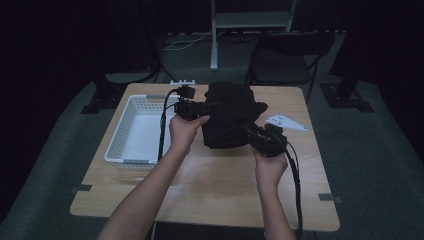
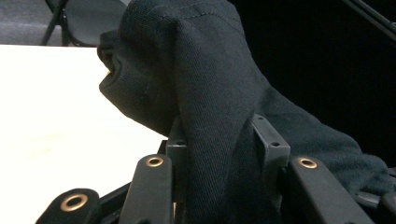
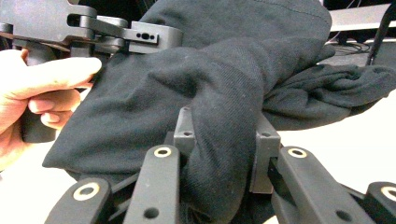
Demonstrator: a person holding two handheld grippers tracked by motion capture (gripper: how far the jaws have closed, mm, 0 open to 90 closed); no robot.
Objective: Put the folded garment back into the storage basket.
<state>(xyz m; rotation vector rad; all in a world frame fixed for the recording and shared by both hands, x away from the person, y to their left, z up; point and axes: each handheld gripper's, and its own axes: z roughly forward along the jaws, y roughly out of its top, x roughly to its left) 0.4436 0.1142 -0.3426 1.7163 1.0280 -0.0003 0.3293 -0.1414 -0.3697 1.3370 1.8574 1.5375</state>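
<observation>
Black cloth (image 1: 230, 116) hung bunched over the table (image 1: 210, 185), held up between both grippers, right of the white basket (image 1: 131, 131). Left gripper (image 1: 212, 106) was clamped on the cloth's left edge; right gripper (image 1: 250, 132) was clamped on its lower right.

High view alone gave the layout: basket at table's left, grey plate (image 1: 286, 122) lying right of the cloth, chair (image 1: 287, 57) beyond the far edge.

Left gripper view showed a fold (image 2: 210, 140) pinched tight between its jaws, the pads pressed into the fabric.

Right gripper view showed the same kind of pinch on a thick fold (image 3: 224, 154), plus the left hand (image 3: 35, 91) and left gripper biting the cloth's far edge.
</observation>
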